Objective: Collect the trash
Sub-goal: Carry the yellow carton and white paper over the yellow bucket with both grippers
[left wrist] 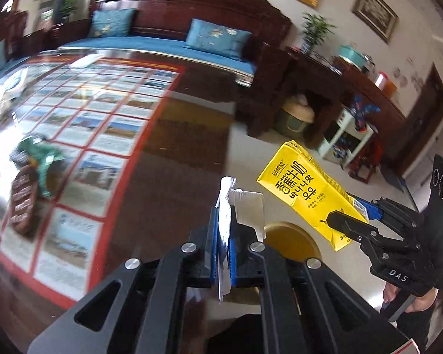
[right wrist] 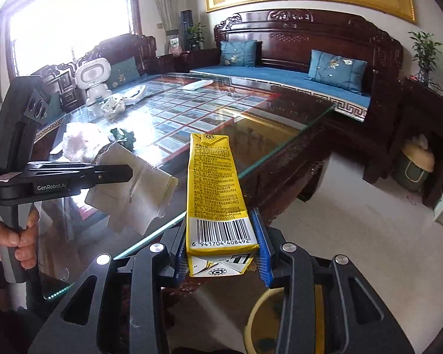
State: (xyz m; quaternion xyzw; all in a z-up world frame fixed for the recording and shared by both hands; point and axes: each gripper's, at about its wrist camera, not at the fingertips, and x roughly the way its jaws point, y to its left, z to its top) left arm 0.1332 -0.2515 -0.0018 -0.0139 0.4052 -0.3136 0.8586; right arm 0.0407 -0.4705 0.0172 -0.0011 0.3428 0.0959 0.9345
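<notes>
Yellow carton [right wrist: 218, 194] clamped, right hand-held gripper [right wrist: 221, 253] | tissue [left wrist: 226, 224] pinched, left hand-held gripper [left wrist: 224, 250]

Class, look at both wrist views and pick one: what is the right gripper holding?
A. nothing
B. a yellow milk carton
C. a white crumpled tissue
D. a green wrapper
B: the right gripper has its blue pads closed on the barcode end of the yellow milk carton, while the white tissue is pinched in the left gripper.

Black left gripper [left wrist: 223, 236] — blue pads, silver screws, "GenRobot.AI" marking.
</notes>
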